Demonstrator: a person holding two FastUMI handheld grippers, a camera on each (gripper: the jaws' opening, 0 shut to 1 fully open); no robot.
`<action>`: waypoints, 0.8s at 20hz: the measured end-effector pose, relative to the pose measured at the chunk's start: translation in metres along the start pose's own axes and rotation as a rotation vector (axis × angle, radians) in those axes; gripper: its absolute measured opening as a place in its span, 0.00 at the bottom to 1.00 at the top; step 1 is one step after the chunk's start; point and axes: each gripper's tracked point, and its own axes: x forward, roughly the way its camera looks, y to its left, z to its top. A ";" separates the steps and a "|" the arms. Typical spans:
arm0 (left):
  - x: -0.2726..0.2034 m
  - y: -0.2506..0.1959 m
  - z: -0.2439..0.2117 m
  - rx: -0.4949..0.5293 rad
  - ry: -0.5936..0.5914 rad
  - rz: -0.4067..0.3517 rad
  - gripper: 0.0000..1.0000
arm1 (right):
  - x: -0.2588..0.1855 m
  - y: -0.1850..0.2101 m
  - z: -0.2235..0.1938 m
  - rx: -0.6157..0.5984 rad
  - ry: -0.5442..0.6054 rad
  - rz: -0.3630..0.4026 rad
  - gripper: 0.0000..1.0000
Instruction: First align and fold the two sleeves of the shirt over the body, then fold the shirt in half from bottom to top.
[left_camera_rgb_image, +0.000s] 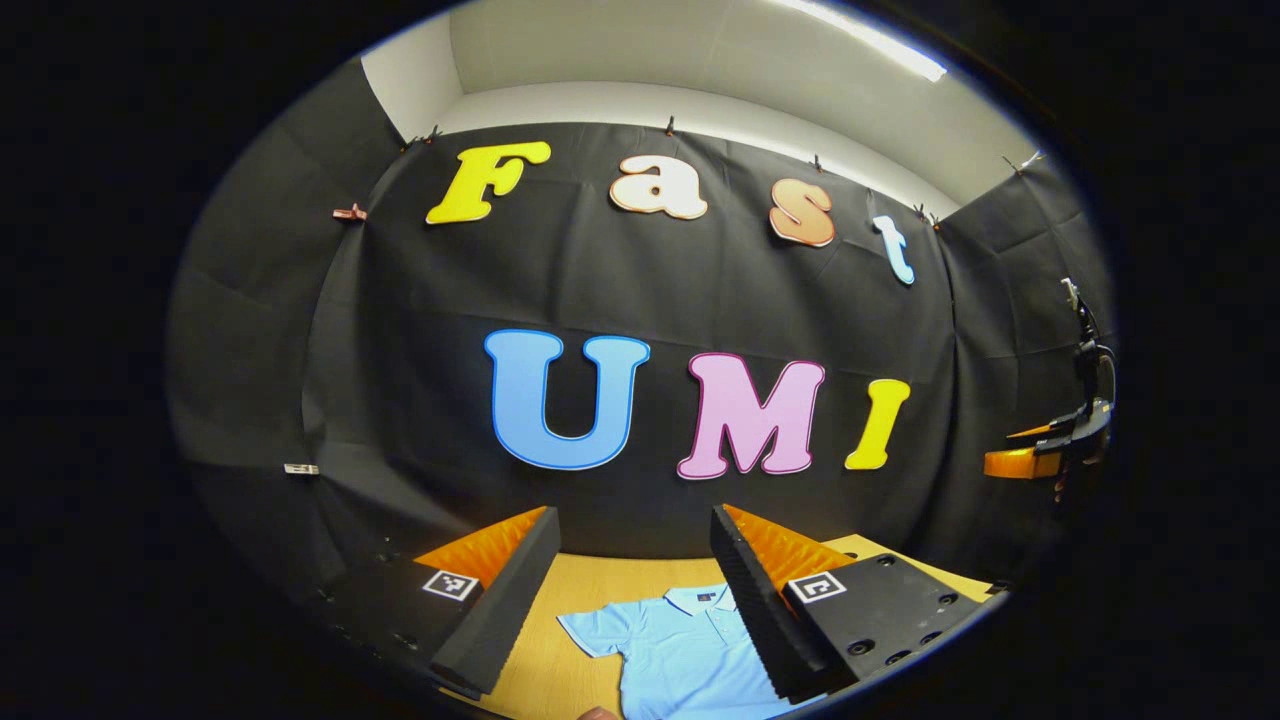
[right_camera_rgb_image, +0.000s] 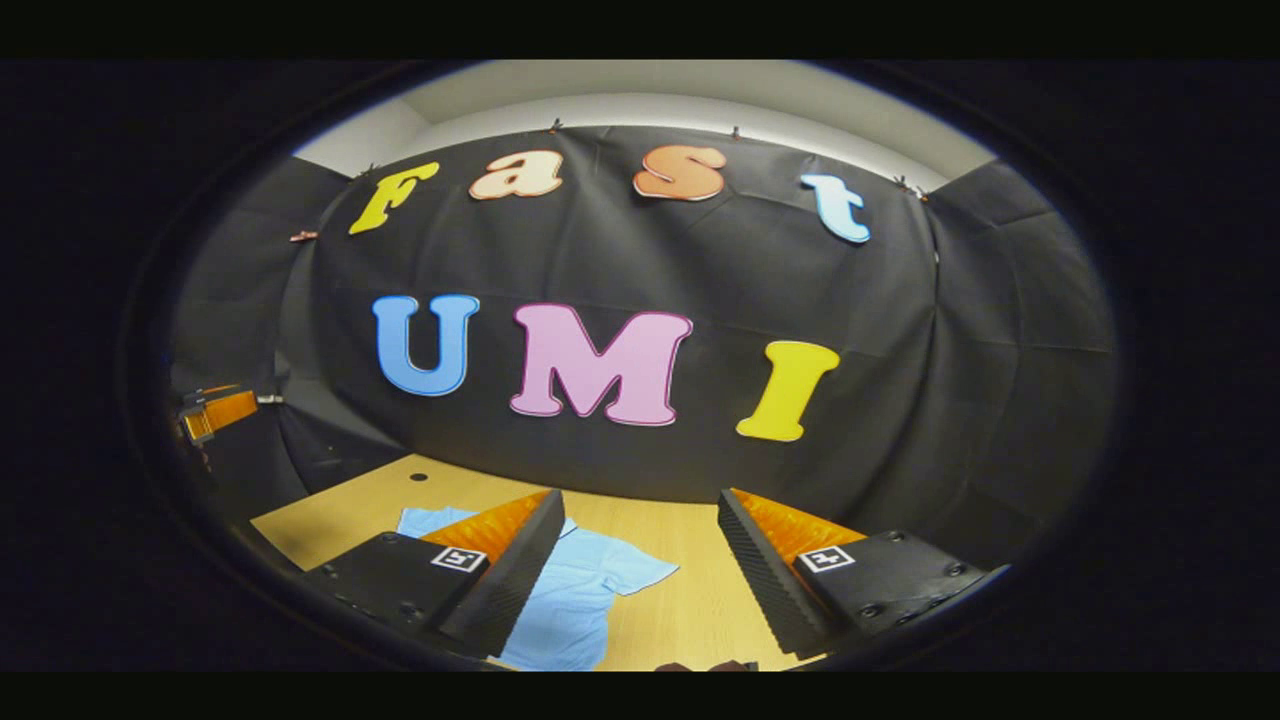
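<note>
The desk (right_camera_rgb_image: 690, 560) takes up the lower middle of both views, a pale wooden top running back to the black cloth wall (right_camera_rgb_image: 900, 400). On it lies the shirt (left_camera_rgb_image: 680, 650), light blue with a collar, spread flat with its collar toward the wall. It looks laid out this way so both sleeves can be reached from the near edge. Neither sleeve appears folded over the body yet, so I judge the task is at its start.

In the left gripper view the shirt sits at the bottom centre, and one short sleeve (left_camera_rgb_image: 590, 632) spreads out to the lower left. The left gripper (left_camera_rgb_image: 635, 600) hangs above it with jaws spread wide and nothing between them. It is raised well off the cloth, probably so the whole garment can be taken in before reaching down.

In the right gripper view the shirt lies lower left of centre, and its other sleeve (right_camera_rgb_image: 640, 572) points toward the middle of the frame. The right gripper (right_camera_rgb_image: 640, 590) is likewise held high, jaws wide and empty. The left gripper shows small at the far left edge of this view, and the right gripper small at the far right edge of the left gripper view.

Much is cut off. The shirt's lower body and hem run out of the bottom of both views, and each gripper's fingers cover part of the cloth. A small dark spot (right_camera_rgb_image: 418, 477) on the desk is too small to identify. Something at the bottom edge of each view, perhaps part of a hand, cannot be made out.
</note>
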 end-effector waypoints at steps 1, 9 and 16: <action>0.003 0.000 0.000 0.004 0.000 0.010 0.97 | 0.012 -0.001 -0.005 0.002 0.015 0.015 0.97; 0.052 -0.013 -0.026 0.095 0.092 0.105 0.96 | 0.164 -0.018 -0.113 0.027 0.202 0.142 0.97; 0.123 -0.042 -0.058 0.102 0.195 0.205 0.96 | 0.283 -0.031 -0.300 0.043 0.504 0.228 0.97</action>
